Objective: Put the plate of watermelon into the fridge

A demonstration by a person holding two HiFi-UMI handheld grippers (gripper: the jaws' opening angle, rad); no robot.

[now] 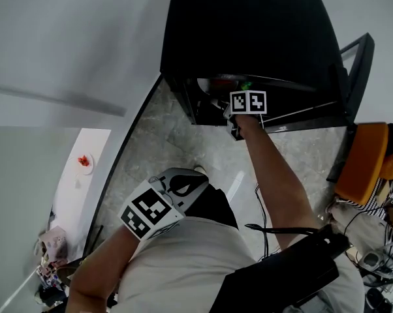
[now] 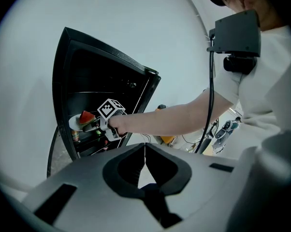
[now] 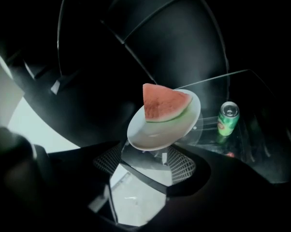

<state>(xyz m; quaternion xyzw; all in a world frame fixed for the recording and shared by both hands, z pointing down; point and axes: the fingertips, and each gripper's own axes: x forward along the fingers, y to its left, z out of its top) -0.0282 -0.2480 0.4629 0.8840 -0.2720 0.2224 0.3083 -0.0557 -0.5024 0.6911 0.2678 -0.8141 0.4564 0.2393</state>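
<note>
White plate (image 3: pixel 152 135) with watermelon wedge (image 3: pixel 162 103) on glass shelf (image 3: pixel 242 88) inside black fridge (image 1: pixel 249 31), near green can (image 3: pixel 227 118). Right claw (image 3: pixel 144 157) spread apart just at plate rim, gripping nothing. Left claw (image 2: pixel 145 151) closed together, empty.

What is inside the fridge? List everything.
A white plate with a watermelon wedge on it sits on a glass shelf, a green can beside it. Anything deeper is lost in darkness.

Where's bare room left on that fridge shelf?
The glass shelf is bare behind the green can and the plate, and there is a narrow gap between plate and can. Left of the plate is too dark to judge. It is crowded at the front edge, where the open right tongs sit by the plate's rim.
</note>
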